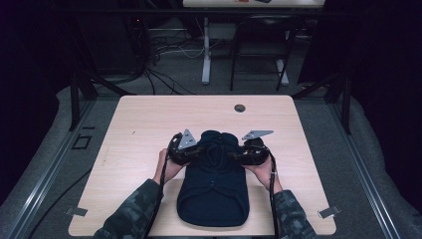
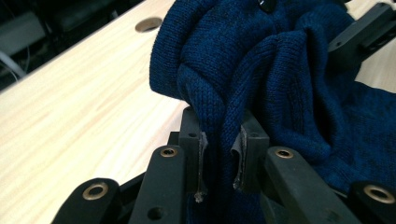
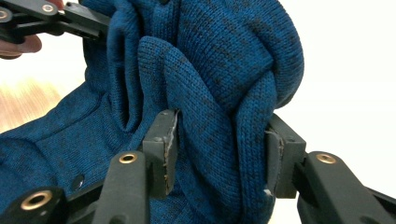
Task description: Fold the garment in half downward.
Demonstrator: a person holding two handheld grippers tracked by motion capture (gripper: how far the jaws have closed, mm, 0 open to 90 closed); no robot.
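A dark blue knitted garment [image 1: 214,191] lies on the wooden table [image 1: 144,124], its far end bunched up and raised between the two grippers. My left gripper [image 1: 200,149] comes at that bunch from the left. In the left gripper view the gripper [image 2: 219,135] is shut on a thin fold of the garment [image 2: 280,70]. My right gripper [image 1: 235,155] is at the bunch's right side. In the right gripper view the gripper [image 3: 219,140] holds a thick wad of folded knit [image 3: 224,60] that touches both pads. A hand holds each gripper.
A round cable hole [image 1: 240,108] sits near the table's far edge. Bare tabletop lies to the left and right of the garment. Cables and table legs [image 1: 206,55] stand on the floor beyond. Metal brackets [image 1: 329,212] mark the near corners.
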